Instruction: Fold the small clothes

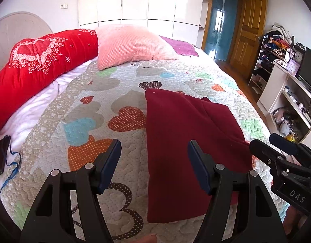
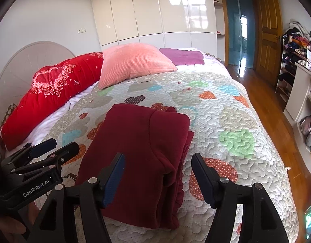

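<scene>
Garment (image 1: 181, 141): dark red, folded into a thick oblong, lying on the quilt (image 1: 106, 85) near the bed's front edge, long axis running away from you. Extra layers stick out along its right side, seen best in the right wrist view, so the stack is not quite square

Step in hand, as it looks: letting go after a fold. Do it well:
- lift both claws straight up and clear, so no pad drags the top layer
- check the right edge; if the loose layers keep spilling, nudge them under with one finger tip rather than re-gripping the whole pile
- press the top flat once, lightly; the cloth looks thick and may spring back

Left claw (image 1: 154, 163): jaws wide, nothing between the pads, hovering above the garment's near left edge, not touching it as far as you can tell

Right claw (image 2: 157, 177): jaws wide too, nothing clamped, poised over the near right side where the layers stack; contact with the cloth cannot be told

Pink pillow (image 2: 133, 64) and red bolster (image 1: 44, 60) sit at the far edge, well apart from the work
</scene>
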Demonstrator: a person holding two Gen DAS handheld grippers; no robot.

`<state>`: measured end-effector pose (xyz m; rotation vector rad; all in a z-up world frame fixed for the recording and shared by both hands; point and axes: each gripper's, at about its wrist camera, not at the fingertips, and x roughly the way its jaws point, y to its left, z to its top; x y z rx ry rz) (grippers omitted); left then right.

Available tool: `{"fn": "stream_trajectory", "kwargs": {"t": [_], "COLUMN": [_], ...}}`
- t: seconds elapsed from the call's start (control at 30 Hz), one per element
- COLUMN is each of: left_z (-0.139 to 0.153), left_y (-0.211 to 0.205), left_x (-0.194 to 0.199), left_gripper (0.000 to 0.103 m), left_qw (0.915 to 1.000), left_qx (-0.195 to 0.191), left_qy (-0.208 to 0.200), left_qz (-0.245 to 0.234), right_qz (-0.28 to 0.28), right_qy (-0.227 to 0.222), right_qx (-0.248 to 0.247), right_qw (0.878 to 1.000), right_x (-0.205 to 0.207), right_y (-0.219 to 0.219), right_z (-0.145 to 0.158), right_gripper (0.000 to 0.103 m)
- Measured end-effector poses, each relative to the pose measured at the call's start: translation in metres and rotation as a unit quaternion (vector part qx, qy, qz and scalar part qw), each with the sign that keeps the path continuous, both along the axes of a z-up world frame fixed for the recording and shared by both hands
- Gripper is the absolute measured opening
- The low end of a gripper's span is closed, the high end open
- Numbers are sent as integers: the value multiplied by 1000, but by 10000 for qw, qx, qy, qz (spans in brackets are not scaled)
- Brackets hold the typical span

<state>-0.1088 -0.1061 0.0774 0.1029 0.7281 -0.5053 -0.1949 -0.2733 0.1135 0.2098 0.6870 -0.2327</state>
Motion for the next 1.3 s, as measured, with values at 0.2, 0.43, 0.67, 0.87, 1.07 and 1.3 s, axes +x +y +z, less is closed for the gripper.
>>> {"fn": "stream_trajectory", "kwargs": {"t": [0.2,0.43,0.67,0.87,1.07,1.3], "left_z": [0,-3,-5,-7,-9,-10], "left_y": [0,-1,-2,-3,-5,-4], "left_x": [0,1,3,5,4,5], "left_gripper": [68,68,68,68,68,68], "left_qw": [10000,10000,10000,10000,10000,10000], "left_qx": [1,27,42,54,77,23], "left_qy": [-10,-4,6,17,20,28], "left_qz": [0,16,7,12,-12,-39], "right_qz": [-7,-19,19,16,26,30], "right_qy": [71,139,184,229,285,312], "right_qx": [26,49,58,89,137,176], "right_qw": [10000,9999,9998,9997,9995,9994], "right_x": [3,7,10,12,14,16], "right_y": [-1,0,2,1,2,2], "right_z": [-4,-8,-11,-14,-19,-22], "right_gripper": [66,66,66,66,66,66]}}
